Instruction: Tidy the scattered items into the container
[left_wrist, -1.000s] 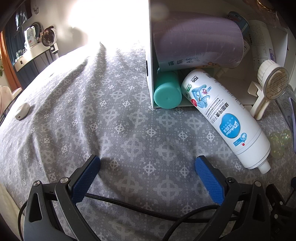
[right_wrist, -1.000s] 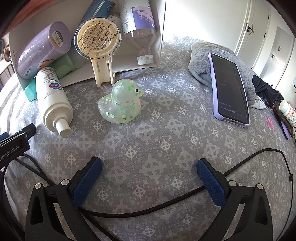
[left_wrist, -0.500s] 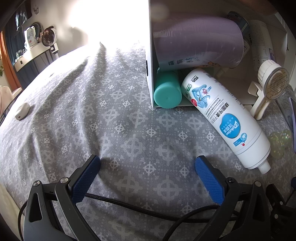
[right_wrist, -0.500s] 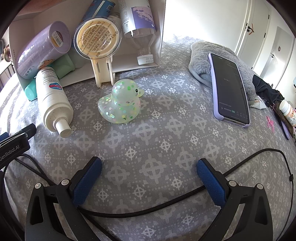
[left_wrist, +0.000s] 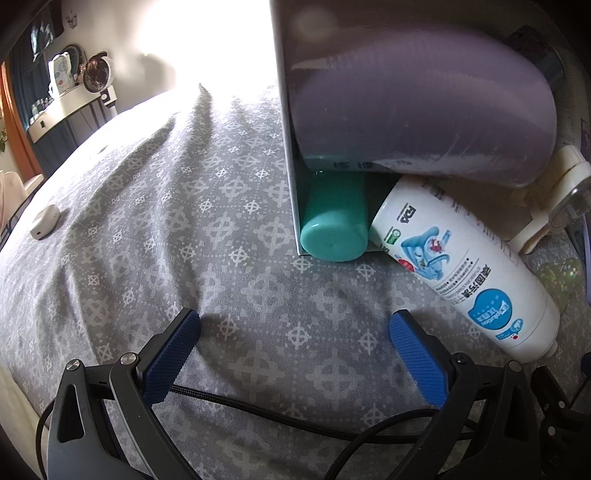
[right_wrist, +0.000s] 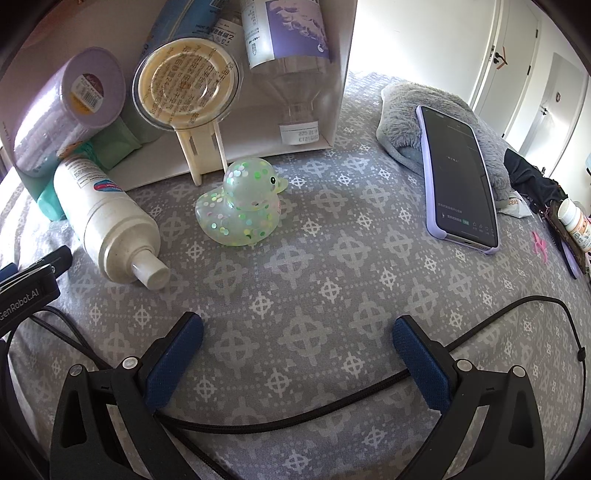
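A white box (right_wrist: 341, 74) lies on its side on the grey patterned bedspread, open toward me. Inside are a purple roll (right_wrist: 70, 110), a teal bottle (left_wrist: 334, 225), a clear bottle (right_wrist: 288, 48) and a round cream mirror on a stand (right_wrist: 186, 86). A white spray bottle (right_wrist: 107, 221) lies half out of the box; it also shows in the left wrist view (left_wrist: 465, 273). A clear glitter duck (right_wrist: 242, 208) sits in front of the box. My left gripper (left_wrist: 293, 350) and right gripper (right_wrist: 297, 354) are both open and empty, low over the bedspread.
A phone in a lilac case (right_wrist: 460, 177) lies on a grey fluffy slipper (right_wrist: 406, 110) at the right. A small pill bottle (right_wrist: 574, 221) and dark items sit at the far right edge. A small white case (left_wrist: 44, 221) lies at the far left.
My left gripper has moved a little closer to the box, which now looks larger. The right gripper and the objects have not moved.
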